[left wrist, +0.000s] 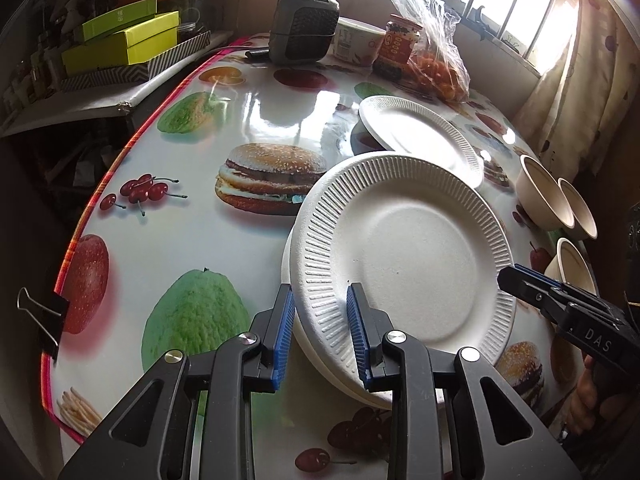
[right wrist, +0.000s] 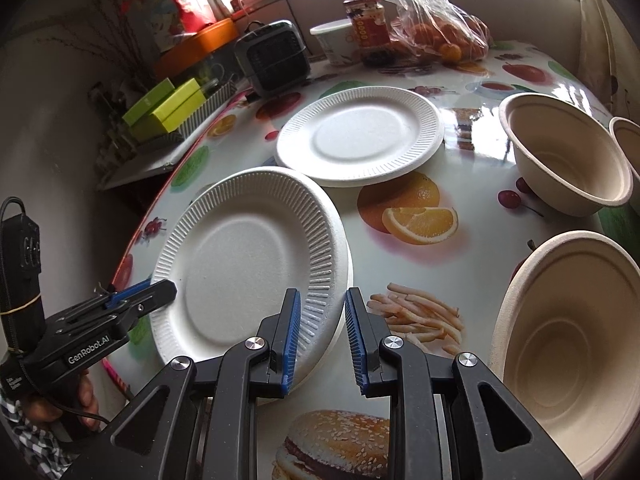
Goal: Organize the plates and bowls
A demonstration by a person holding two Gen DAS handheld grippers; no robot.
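Holding the top plate (left wrist: 404, 256) by opposite rims, left gripper (left wrist: 320, 332) and right gripper (right wrist: 322, 336) both narrowly clamped, I judged it should settle level and centred onto the near plate (right wrist: 347, 280) beneath.

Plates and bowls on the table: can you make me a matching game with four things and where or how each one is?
Things:
1. top plate
2. far plate
3. nearest bowl
4. bag of oranges

Descriptions:
A. beige and empty
B. at the far end of the table, beside a jar
C. rim gripped by the left gripper and the right gripper
D. white, lying flat on its own

Pairs: 1-C, 2-D, 3-A, 4-B
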